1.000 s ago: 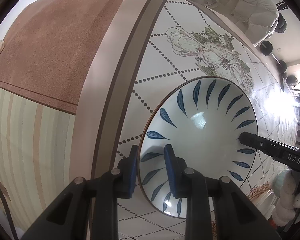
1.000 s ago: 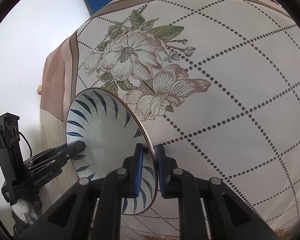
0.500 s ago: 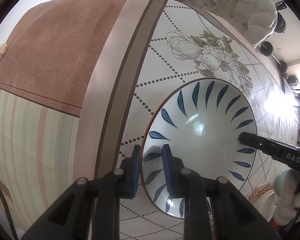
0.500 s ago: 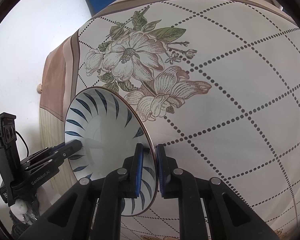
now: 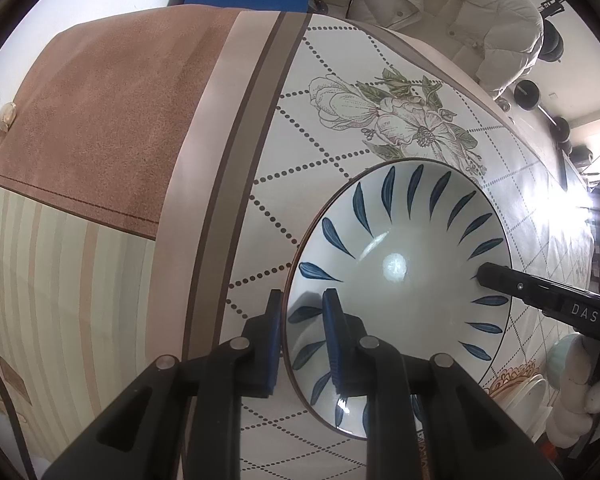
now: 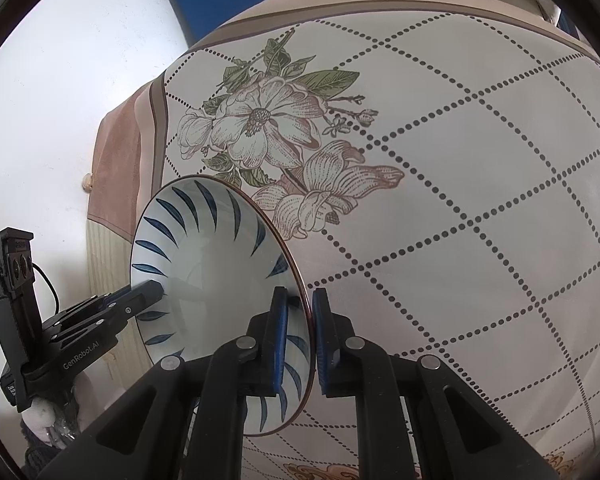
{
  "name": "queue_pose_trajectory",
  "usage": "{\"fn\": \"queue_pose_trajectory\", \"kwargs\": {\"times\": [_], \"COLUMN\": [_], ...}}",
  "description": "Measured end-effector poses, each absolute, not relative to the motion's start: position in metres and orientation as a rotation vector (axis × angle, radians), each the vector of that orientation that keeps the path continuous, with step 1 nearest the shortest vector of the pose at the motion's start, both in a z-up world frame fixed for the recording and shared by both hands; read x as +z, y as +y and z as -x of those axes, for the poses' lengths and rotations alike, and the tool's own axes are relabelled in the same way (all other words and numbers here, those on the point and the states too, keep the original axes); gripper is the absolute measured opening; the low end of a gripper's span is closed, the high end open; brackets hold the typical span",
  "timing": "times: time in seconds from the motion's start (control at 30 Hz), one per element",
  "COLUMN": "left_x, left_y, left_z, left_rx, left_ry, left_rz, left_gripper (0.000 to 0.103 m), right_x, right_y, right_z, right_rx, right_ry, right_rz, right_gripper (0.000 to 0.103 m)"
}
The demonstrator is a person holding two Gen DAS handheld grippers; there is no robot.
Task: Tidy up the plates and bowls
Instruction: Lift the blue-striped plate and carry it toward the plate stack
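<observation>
A white bowl with blue leaf strokes (image 5: 404, 276) is held over the floral tablecloth (image 5: 332, 152). My left gripper (image 5: 304, 336) is shut on its near-left rim, one pad inside and one outside. My right gripper (image 6: 300, 328) is shut on the opposite rim of the same bowl (image 6: 208, 272). In the left wrist view the right gripper's finger (image 5: 532, 292) reaches in from the right. In the right wrist view the left gripper's finger (image 6: 132, 304) reaches in from the left.
The tablecloth (image 6: 440, 208) has dotted diamonds and a printed flower (image 6: 260, 124). A brown and striped border (image 5: 112, 120) lies at the left. White dishes (image 5: 528, 400) and a pale cup (image 5: 564, 354) sit at the lower right. A cushioned seat (image 5: 440, 4) stands beyond the table.
The bowl, held by both grippers, has been carried a little away from the table's left border; the printed flower now sits closer to the bowl's far rim. Both grips are unchanged.
</observation>
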State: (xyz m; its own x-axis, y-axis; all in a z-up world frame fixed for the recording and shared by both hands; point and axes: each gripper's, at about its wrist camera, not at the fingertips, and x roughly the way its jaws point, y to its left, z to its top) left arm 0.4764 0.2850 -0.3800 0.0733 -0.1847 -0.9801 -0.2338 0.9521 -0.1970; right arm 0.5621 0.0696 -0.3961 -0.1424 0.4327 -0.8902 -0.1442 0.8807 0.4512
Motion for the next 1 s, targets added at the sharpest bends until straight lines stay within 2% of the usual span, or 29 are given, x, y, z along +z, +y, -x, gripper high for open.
{"fn": "queue_pose_trajectory", "kwargs": {"times": [0.23, 0.6, 1.0], "left_x": [-0.358, -0.316, -0.299], "left_y": [0.265, 0.187, 0.079], "left_z": [-0.475, -0.459, -0.399], "left_rx": [-0.006, -0.122, -0.254], "left_ry": [1.482, 1.45, 1.477], "left_rz": [0.321, 0.261, 0.206], "left_gripper": [0.016, 0.016, 0.016], "right_x": [-0.374, -0.321, -0.3], "right_y": [0.035, -0.056, -0.176], "right_z": [-0.552, -0.519, -0.426], "right_rx": [0.499, 0.428, 0.329], "right_ry": [1.614, 1.543, 1.526], "right_rz": [-0.263, -0.365, -0.444], "right_gripper": [0.014, 0.014, 0.014]}}
